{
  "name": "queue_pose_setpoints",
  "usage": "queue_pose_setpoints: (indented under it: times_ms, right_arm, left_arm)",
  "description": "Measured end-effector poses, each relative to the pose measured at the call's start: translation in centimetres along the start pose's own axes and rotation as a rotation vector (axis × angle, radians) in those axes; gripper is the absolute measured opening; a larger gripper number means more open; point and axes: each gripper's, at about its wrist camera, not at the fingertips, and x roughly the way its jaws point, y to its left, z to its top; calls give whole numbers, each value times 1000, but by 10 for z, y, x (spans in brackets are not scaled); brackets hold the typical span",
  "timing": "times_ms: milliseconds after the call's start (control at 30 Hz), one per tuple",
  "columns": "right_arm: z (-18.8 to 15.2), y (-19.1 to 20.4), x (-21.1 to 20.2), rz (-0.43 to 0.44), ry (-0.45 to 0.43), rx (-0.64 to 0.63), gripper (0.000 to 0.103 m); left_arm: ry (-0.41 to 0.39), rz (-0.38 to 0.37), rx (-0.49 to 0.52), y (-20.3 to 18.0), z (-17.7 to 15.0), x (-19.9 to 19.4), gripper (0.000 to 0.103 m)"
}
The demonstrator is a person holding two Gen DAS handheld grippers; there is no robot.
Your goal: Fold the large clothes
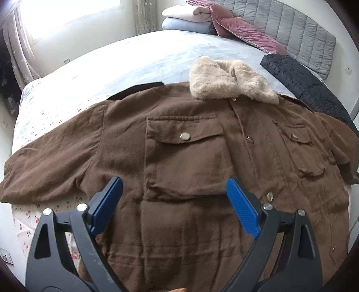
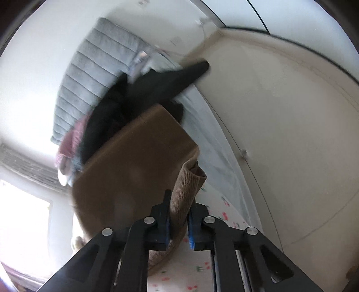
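A brown jacket [image 1: 184,157] with a beige fur collar [image 1: 231,80] lies front up, spread flat on the bed [image 1: 134,60]. Its left sleeve [image 1: 49,161] stretches toward the left edge. My left gripper [image 1: 175,193] is open and empty, hovering over the jacket's lower front below the chest pocket. In the right wrist view, which is tilted and blurred, my right gripper [image 2: 178,213] is shut on the ribbed cuff [image 2: 186,188] of the jacket's other sleeve [image 2: 134,166] and holds it lifted off the bed.
A black quilted garment [image 1: 307,87] lies by the grey headboard [image 1: 291,27] at the right, also in the right wrist view [image 2: 143,94]. Pink pillows [image 1: 242,29] and folded blankets [image 1: 190,18] sit at the bed's head. The window [image 1: 67,13] is at far left.
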Motion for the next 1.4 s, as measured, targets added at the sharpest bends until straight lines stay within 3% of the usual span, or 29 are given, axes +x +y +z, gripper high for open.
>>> queue_pose_setpoints:
  times_ms: [267, 500, 833, 967, 1100, 1233, 1333, 1367, 1400]
  right_arm:
    - [10, 96, -61, 110, -119, -263, 9]
    - [-7, 216, -69, 232, -116, -483, 9]
    - [-119, 369, -22, 407, 35, -771, 9]
    - [-194, 413, 11, 475, 162, -891, 9]
    - [-278, 423, 32, 484, 292, -1010, 9]
    - [-333, 407, 66, 477, 442, -1066, 15]
    - [-364, 386, 96, 492, 706, -997, 42]
    - [-366, 379, 101, 478, 768, -979, 53]
    - [-365, 376, 102, 479, 795, -969, 55]
  left_arm:
    - [-11, 22, -6, -29, 16, 8, 93]
    - [-23, -33, -12, -36, 27, 18, 93]
    - [-4, -76, -78, -28, 35, 39, 93]
    - [7, -106, -120, -17, 34, 46, 93]
    - [31, -254, -169, -2, 30, 55, 93]
    - [95, -385, -251, 10, 28, 67, 93]
    - [143, -477, -299, 13, 26, 74, 93]
    - [146, -504, -307, 13, 26, 75, 93]
    - [147, -527, -309, 12, 26, 75, 93]
